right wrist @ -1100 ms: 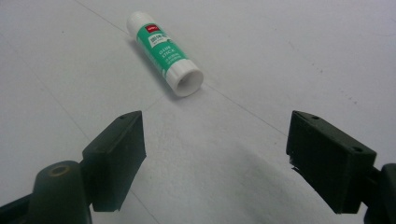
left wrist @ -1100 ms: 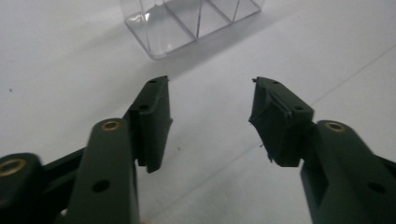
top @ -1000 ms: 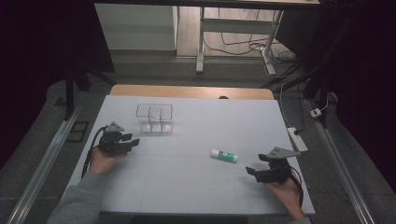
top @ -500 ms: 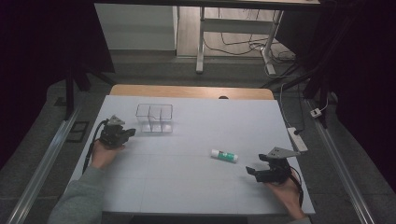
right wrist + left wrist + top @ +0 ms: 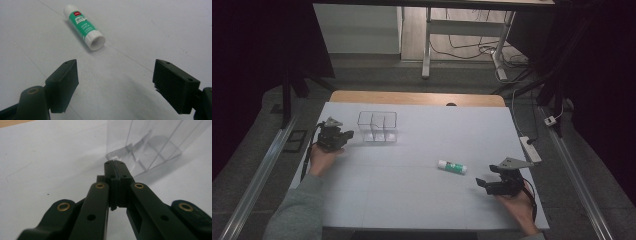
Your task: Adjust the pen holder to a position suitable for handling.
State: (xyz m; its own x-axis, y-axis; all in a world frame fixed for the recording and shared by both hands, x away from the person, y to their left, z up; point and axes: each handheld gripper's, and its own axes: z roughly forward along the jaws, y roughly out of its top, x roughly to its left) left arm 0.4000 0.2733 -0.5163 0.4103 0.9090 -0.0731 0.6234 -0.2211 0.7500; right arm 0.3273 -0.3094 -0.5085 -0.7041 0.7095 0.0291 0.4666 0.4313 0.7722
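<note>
High view: left tongs (image 5: pixel 346 135), pressed together, sit just beside the clear box (image 5: pixel 377 126); right tongs (image 5: pixel 482 183), spread apart, face the glue stick (image 5: pixel 451 167).

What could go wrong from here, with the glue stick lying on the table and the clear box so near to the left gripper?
1. The glue stick lies on its round side on the table; a nudge from one pad of the open right gripper could roll it away.
2. The left gripper is shut and points at the clear organizer. The light plastic box could slide or tip if pushed.
</note>
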